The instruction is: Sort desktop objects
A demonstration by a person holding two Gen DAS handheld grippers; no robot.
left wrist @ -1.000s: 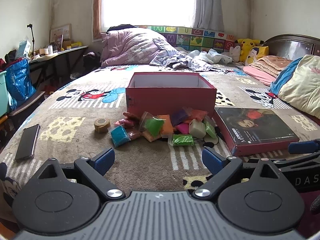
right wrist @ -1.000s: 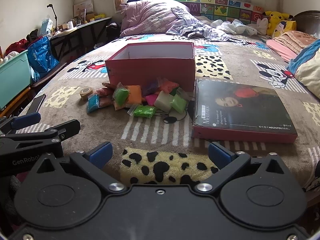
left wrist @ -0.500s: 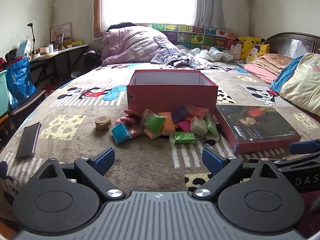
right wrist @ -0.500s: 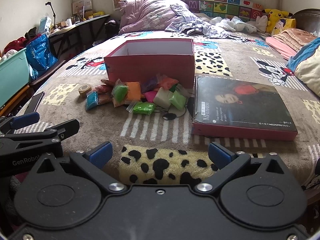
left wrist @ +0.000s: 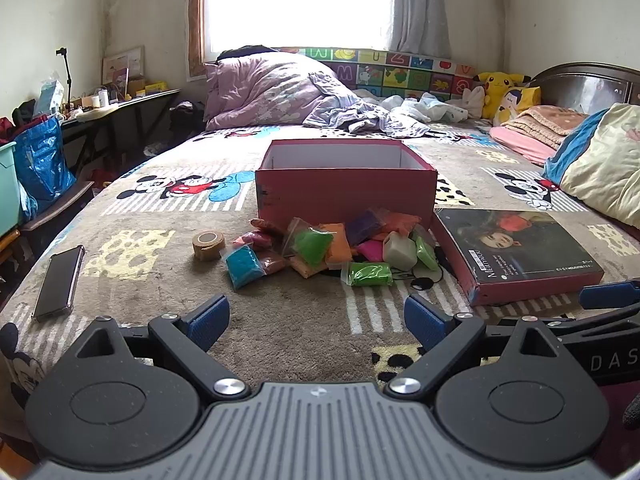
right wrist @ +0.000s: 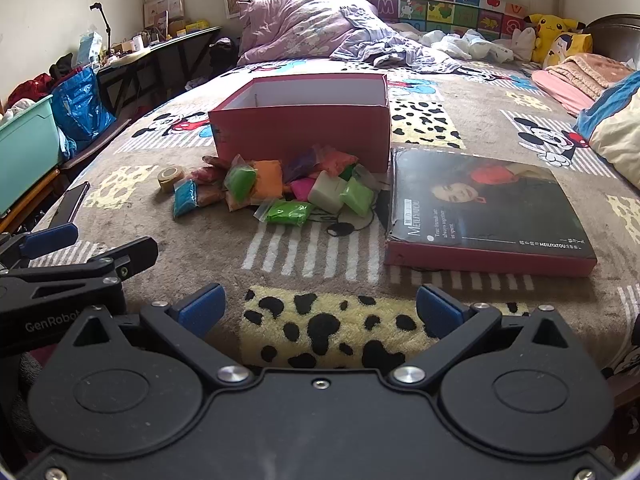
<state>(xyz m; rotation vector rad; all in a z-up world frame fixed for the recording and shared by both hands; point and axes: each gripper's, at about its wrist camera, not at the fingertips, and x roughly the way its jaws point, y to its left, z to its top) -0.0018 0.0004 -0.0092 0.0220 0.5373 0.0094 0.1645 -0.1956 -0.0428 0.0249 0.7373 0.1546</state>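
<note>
Packets (left wrist: 320, 246) of coloured clay heaped mid-bed against front wall of open red box (left wrist: 346, 196), unmoved since earlier frames. Lid (right wrist: 486, 216), printed "MEILIYATOU", just right. Tape roll (left wrist: 208, 245) left; phone (left wrist: 59, 280) near bed's left edge. Left gripper (left wrist: 316, 320) and right gripper (right wrist: 320, 308): jaws wide, empty, over near edge.

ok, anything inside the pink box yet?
The pink box is open on top. The right wrist view shows only bare white inner walls; its front wall hides the floor, so contents cannot be ruled out. The clay packets lie outside, in front of it.
</note>
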